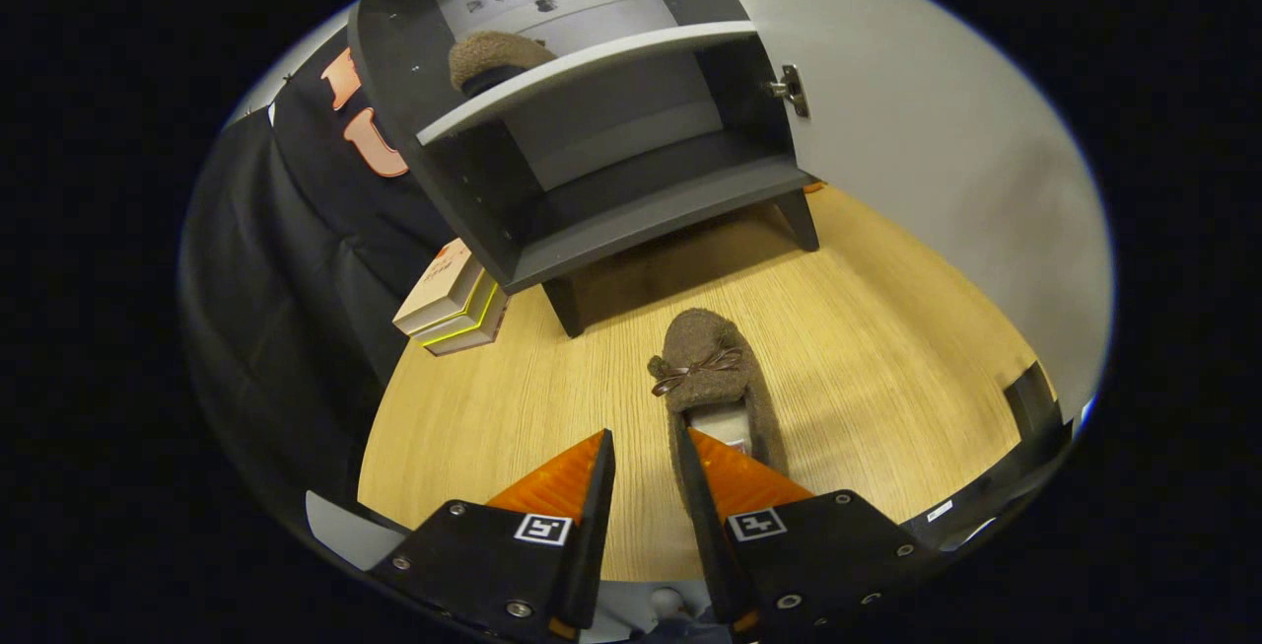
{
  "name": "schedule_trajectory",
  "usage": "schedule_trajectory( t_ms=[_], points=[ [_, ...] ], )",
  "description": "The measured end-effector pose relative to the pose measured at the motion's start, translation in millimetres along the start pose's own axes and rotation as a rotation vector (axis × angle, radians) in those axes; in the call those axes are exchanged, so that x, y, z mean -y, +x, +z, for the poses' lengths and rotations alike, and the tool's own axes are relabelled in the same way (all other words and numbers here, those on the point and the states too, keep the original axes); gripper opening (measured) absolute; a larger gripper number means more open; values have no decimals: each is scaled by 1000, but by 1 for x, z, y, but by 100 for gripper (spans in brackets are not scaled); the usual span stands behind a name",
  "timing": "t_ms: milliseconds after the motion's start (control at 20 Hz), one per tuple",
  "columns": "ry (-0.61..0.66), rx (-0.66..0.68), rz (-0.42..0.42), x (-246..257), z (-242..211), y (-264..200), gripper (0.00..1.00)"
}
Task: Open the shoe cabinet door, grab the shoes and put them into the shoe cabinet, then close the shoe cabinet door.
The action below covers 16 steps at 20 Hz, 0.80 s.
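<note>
Gripper view: I am seeing the cabinet (pixel 631 180) with its door (pixel 937 161) already swung open and 1 slipper (pixel 493 57) sitting on the upper shelf. The second slipper (pixel 710 378) is lying on the floor (pixel 887 348) before the cabinet. My gripper (pixel 646 447) is parted and gripping nothing, its right finger reaching into the slipper's heel opening. Stowing this slipper and closing the door are remaining.

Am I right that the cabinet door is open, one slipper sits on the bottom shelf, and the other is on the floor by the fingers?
Not quite. In the gripper view the slipper inside sits on the upper shelf, not the bottom one. The rest holds: the cabinet door is open and the second slipper lies on the floor, with the gripper open around its heel edge.
</note>
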State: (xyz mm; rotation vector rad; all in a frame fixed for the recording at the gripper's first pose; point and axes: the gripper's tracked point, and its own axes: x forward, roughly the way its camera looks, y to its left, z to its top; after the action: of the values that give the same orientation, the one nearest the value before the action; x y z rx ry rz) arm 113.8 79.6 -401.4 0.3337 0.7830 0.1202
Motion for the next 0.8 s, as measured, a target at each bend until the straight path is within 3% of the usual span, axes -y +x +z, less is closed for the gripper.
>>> schedule_trajectory(
  t_ms=[500, 650, 800],
  points=[
    [-64, -100, 5, 9, -22, 80, 43],
    [-106, -117, -28, 16, -25, 91, 29],
    [-66, -112, -13, 20, -26, 94, 12]
  ],
)
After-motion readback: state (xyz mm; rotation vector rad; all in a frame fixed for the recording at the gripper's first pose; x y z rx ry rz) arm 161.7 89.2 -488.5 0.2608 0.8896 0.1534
